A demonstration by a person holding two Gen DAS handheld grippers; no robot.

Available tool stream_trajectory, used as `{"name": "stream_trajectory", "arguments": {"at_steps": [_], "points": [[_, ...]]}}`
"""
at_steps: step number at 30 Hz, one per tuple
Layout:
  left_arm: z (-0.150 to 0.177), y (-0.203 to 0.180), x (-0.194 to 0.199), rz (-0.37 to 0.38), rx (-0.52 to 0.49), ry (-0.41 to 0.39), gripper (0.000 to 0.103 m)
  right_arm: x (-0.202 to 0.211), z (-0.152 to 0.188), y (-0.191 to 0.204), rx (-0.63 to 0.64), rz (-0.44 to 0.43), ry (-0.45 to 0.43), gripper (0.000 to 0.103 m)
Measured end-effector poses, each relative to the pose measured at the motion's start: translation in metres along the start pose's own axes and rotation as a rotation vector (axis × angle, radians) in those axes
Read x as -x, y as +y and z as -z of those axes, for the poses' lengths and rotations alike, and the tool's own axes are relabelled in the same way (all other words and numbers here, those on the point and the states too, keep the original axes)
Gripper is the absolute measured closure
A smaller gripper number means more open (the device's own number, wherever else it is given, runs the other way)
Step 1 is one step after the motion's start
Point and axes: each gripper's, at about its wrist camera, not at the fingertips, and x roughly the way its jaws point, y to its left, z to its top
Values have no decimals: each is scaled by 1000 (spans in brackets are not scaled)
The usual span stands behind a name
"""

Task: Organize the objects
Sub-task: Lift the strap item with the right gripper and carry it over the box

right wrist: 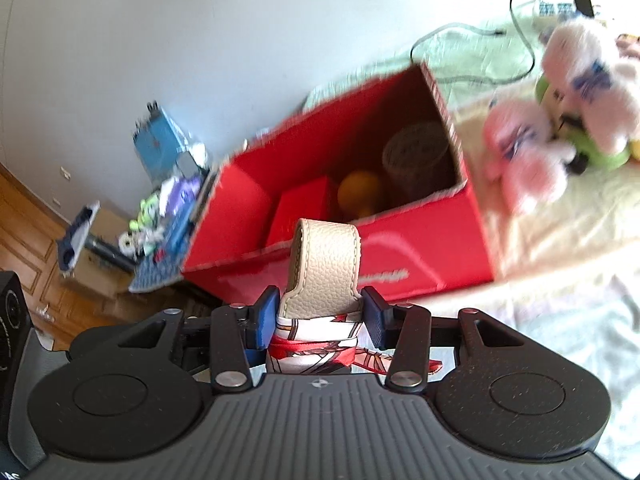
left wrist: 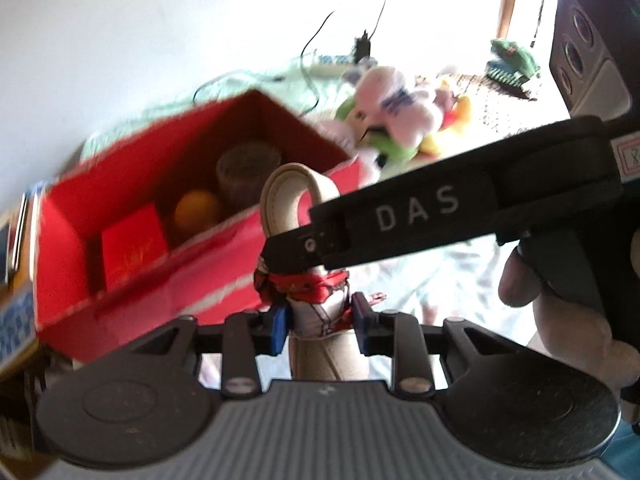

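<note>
A beige leather strap (left wrist: 280, 196) with a red and white scarf (left wrist: 304, 286) tied round it stands in a loop between both grippers. My left gripper (left wrist: 321, 322) is shut on the strap at the scarf. A black finger (left wrist: 416, 210) of my right gripper crosses in from the right and touches the strap just above the scarf. In the right wrist view my right gripper (right wrist: 320, 316) is shut on the same strap (right wrist: 324, 264), above the scarf (right wrist: 316, 344). Behind it lies an open red box (right wrist: 420, 248) holding a small red box (right wrist: 300, 212), an orange ball (right wrist: 358, 192) and a jar (right wrist: 416, 156).
Pink and white plush toys (right wrist: 560, 120) lie on the pale bedcover (right wrist: 560, 300) right of the box, with cables (right wrist: 520, 40) behind them. Books and clutter (right wrist: 168, 200) sit left of the box beside a wooden cabinet (right wrist: 24, 220). A hand (left wrist: 560, 312) holds the right gripper.
</note>
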Motion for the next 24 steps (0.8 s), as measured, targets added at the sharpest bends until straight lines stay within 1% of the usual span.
{"name": "stream_trajectory", "arguments": {"at_steps": [4, 8, 12, 15, 18, 21, 24], "points": [[-15, 0, 11, 9, -7, -61, 75, 14, -11, 3, 5, -9, -54, 56], [-32, 9, 21, 11, 18, -119, 75, 22, -27, 8, 21, -32, -105, 56], [-47, 22, 29, -24, 53, -163, 75, 23, -43, 8, 27, -79, -124, 56], [-55, 33, 31, -62, 74, -177, 75, 15, -55, 11, 28, -119, -127, 56], [-67, 47, 21, -100, 99, -176, 75, 0, -67, 18, 48, -146, -121, 56], [-68, 62, 14, -139, 129, -164, 75, -17, -78, 24, 55, -168, -90, 56], [-68, 78, 7, -177, 158, -145, 75, -39, -88, 24, 37, -193, -38, 56]]}}
